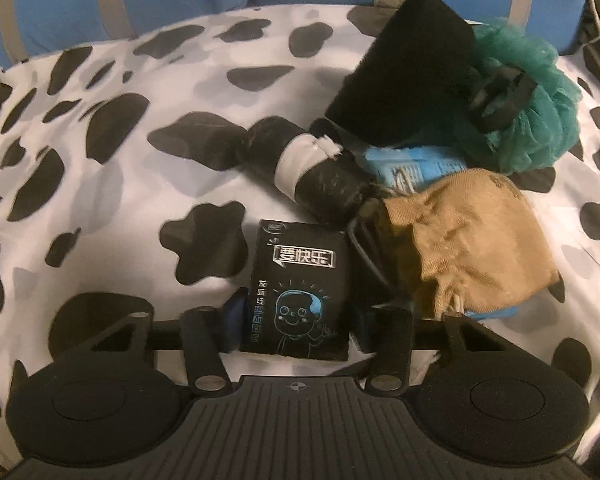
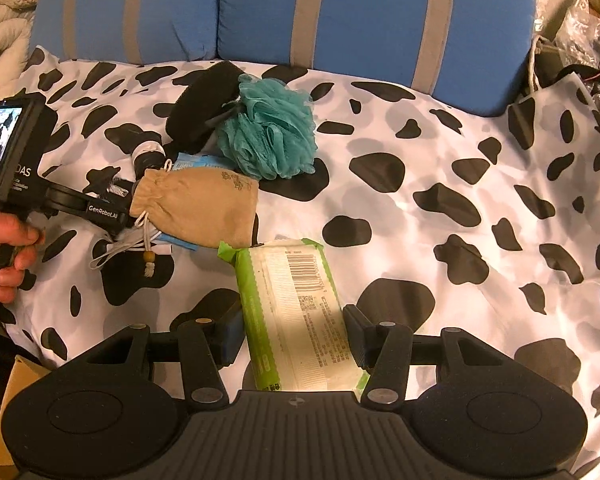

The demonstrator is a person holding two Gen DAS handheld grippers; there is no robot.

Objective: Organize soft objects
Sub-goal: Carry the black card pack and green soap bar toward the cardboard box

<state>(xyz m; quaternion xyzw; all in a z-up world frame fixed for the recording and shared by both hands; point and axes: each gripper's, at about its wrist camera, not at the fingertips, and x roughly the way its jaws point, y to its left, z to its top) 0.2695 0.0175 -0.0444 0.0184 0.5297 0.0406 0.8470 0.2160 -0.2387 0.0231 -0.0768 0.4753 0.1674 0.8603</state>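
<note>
Black tissue packet [image 1: 296,292] pinched between left gripper [image 1: 296,322] pads, green wet-wipes pack [image 2: 300,316] clamped in right gripper [image 2: 296,338], cow-print sheet [image 2: 460,200] beneath.

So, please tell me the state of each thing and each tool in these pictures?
Left tool: around the black tissue pack, contact unclear.
Right tool: shut on the green-edged wipes pack.
Tan drawstring pouch: cinched shut.
Teal mesh bath pouf: lying loose.
Black rolled bag: banded.
</note>
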